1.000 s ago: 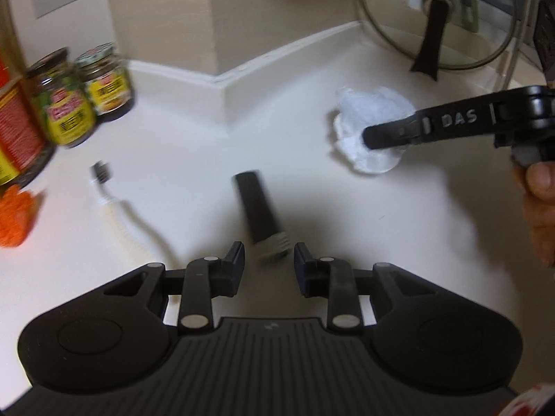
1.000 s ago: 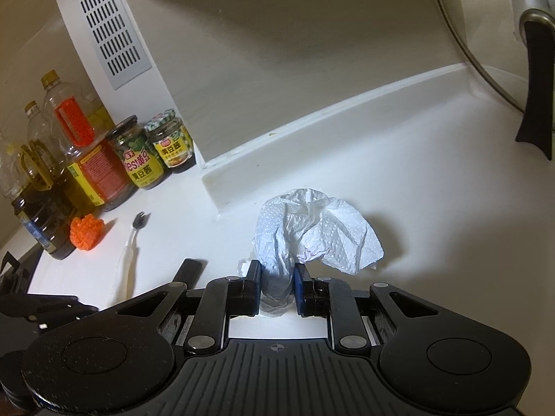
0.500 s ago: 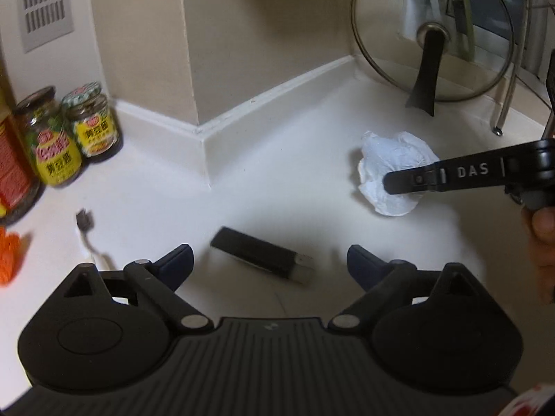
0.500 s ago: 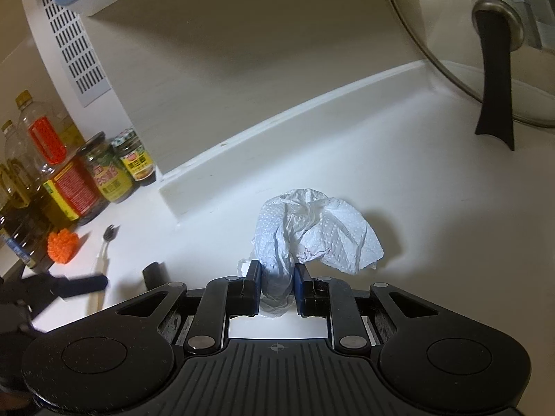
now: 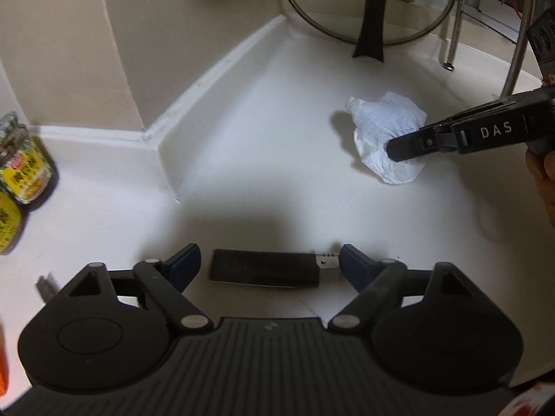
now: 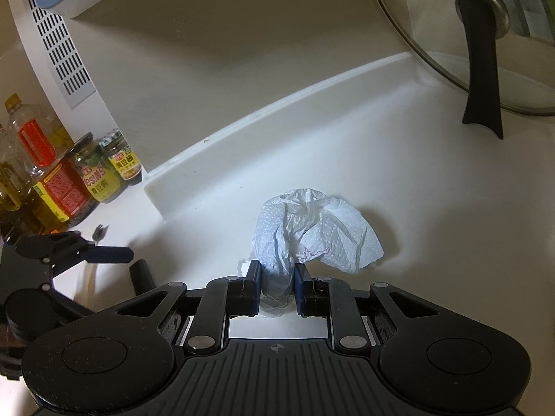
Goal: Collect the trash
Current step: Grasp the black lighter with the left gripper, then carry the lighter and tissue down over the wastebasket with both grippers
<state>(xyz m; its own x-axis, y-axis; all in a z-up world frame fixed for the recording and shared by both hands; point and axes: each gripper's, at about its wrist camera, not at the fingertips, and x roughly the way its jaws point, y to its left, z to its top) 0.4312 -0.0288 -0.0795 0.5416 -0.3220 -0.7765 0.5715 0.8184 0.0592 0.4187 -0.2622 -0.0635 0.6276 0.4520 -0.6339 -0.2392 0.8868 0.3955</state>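
The crumpled paper towel (image 6: 312,228) is sitting clamped between the right gripper's (image 6: 276,286) pads, bulging forward. The black lighter (image 5: 267,268) is lying crosswise between the left gripper's (image 5: 269,263) wide, closing jaws, untouched.

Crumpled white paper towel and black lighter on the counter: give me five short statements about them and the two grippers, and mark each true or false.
1. The right hand-held gripper is shut on the crumpled white paper towel. True.
2. The black lighter with a metal end lies flat on the white counter between the fingers of the left hand-held gripper. True.
3. The left hand-held gripper is clamped on the lighter. False: its jaws are closing but stand apart from it.
4. The glass pot lid with a black handle lies flat on the counter. False: it leans upright at the back.
5. The paper towel sits inside a bin. False: no bin shows.
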